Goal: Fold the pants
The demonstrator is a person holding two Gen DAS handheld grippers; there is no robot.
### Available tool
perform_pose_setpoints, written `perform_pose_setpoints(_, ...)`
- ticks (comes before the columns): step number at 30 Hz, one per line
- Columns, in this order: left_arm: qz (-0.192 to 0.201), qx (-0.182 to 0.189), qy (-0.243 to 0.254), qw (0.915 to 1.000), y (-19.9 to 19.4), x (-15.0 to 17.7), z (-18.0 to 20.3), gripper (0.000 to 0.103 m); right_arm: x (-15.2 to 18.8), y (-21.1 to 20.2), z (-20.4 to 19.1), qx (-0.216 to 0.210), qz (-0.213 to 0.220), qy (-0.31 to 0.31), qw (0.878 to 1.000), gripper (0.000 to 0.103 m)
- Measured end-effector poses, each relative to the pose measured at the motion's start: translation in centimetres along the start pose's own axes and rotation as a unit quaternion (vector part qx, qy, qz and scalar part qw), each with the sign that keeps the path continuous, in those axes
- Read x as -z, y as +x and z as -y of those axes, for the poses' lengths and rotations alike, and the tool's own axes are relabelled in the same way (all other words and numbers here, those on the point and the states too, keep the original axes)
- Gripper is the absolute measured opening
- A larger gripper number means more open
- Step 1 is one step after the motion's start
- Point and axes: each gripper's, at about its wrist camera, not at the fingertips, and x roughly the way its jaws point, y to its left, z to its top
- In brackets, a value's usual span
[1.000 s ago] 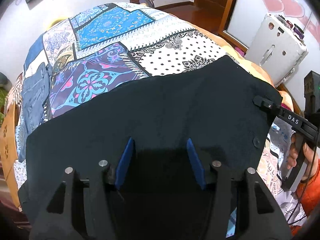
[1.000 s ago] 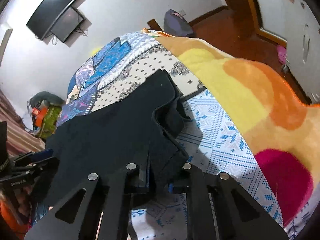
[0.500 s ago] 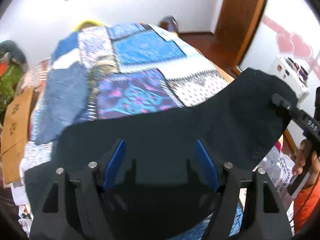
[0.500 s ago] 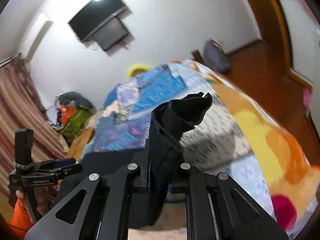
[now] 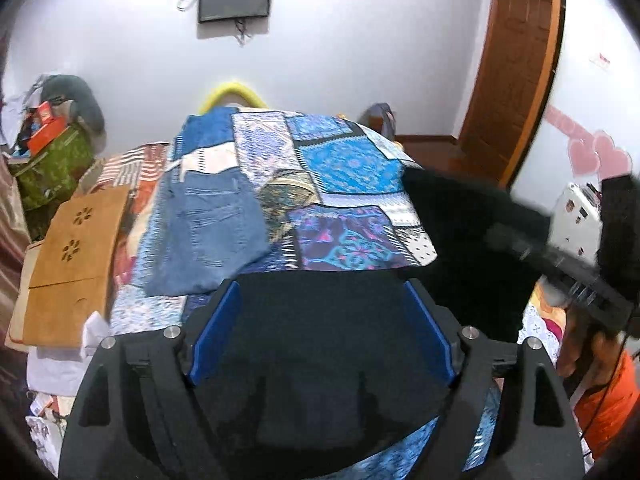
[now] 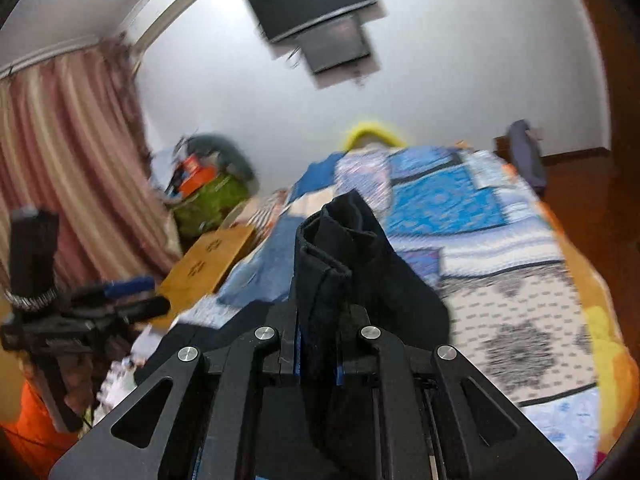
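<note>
The right gripper [image 6: 318, 344], clamped on a bunched edge of the black pants [image 6: 340, 240], has risen above the patchwork bed [image 6: 516, 276]; the left gripper [image 5: 320, 328] stays spread wide over them.

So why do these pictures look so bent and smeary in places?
Both views are fisheye, so the walls curve and the corners go black. The left wrist view is fairly sharp, though the right gripper at its edge is motion-blurred. The right wrist view is smeared overall: the TV ghosts, while the black pants stay clearer.
</note>
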Motion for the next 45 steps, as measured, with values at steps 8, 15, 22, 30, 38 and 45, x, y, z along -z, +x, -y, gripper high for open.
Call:
perform_pose_setpoints(8, -0.007, -0.022, -0.034, 0.9992, -1.6, 2.1, -3.8, 0.084, 5.8, 7.8, -3.9, -0.039, -0.139, -0.043, 0.989, 0.014)
perform_pose_setpoints(15, -0.028, -0.029, -0.038, 0.9985, -0.2, 2.5, -4.0, 0.084, 6.6, 6.9, -4.5, -0.050, -0.181, -0.048, 0.981, 0.040)
perform_pose_setpoints(22, -0.043, 0.001, -0.026, 0.9987, 2.6, 1.5, -0.8, 0.084, 3.7, 2.5, -3.2, -0.026, -0.108, -0.075, 0.991, 0.046)
perform_pose_setpoints(30, -0.095, 0.027, 0.032, 0.9946, 8.3, 2.4, 4.8, 0.052, 4.0, 3.6, 3.2, 0.035, -0.124, -0.066, 0.989, 0.029)
perform_pose_setpoints(38, -0.163, 0.021, 0.097, 0.9817, 12.7, 6.1, 6.7, 0.038, 7.7, 5.6, 6.7, 0.023, -0.186, -0.028, 0.982, 0.023)
perform_pose_setpoints(45, -0.141, -0.001, 0.119, 0.9828, 9.9, 8.3, 6.4, 0.040, 9.0, 3.2, 6.2, 0.041, -0.197, -0.057, 0.978, 0.025)
